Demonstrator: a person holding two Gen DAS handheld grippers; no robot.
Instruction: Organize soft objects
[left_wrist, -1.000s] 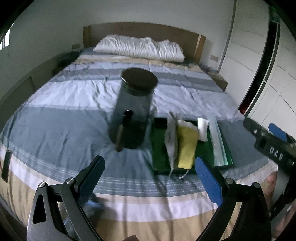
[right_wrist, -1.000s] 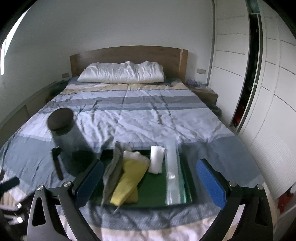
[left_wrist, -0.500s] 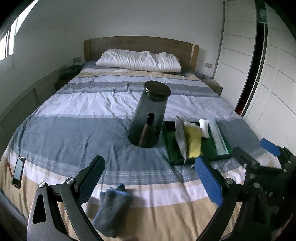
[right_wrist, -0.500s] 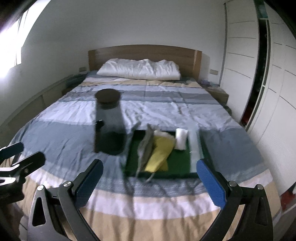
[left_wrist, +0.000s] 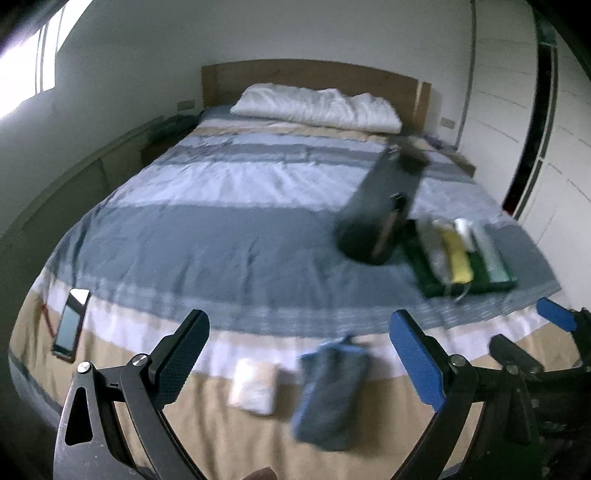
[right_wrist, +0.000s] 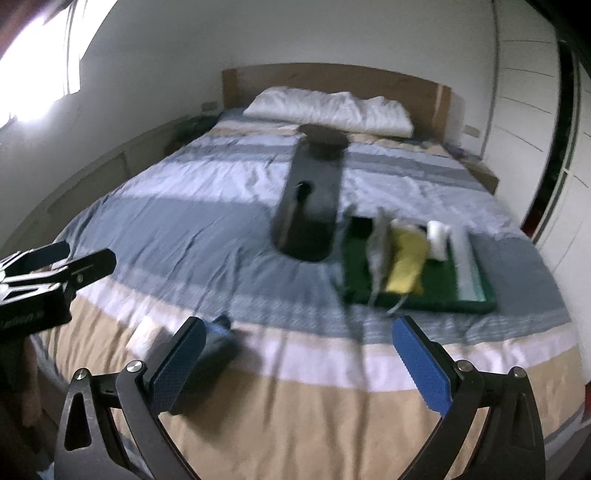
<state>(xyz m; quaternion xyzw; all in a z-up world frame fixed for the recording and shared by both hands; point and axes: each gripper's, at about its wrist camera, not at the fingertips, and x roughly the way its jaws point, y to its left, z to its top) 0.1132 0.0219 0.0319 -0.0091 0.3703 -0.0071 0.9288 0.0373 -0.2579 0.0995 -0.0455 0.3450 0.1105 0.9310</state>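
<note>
The bed (left_wrist: 221, 229) fills both views. The green tray (right_wrist: 417, 284) with soft cloths lies far ahead on it, right of the dark jar (right_wrist: 310, 206). The blue cloth (left_wrist: 328, 391) lies near, between the spread fingers of the left gripper (left_wrist: 299, 362). The right gripper (right_wrist: 299, 365) is spread too, empty. Everything is blurred.

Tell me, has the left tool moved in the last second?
Yes. The left tool has pulled back from the green tray toward the foot of the bed, its view swinging left.
</note>
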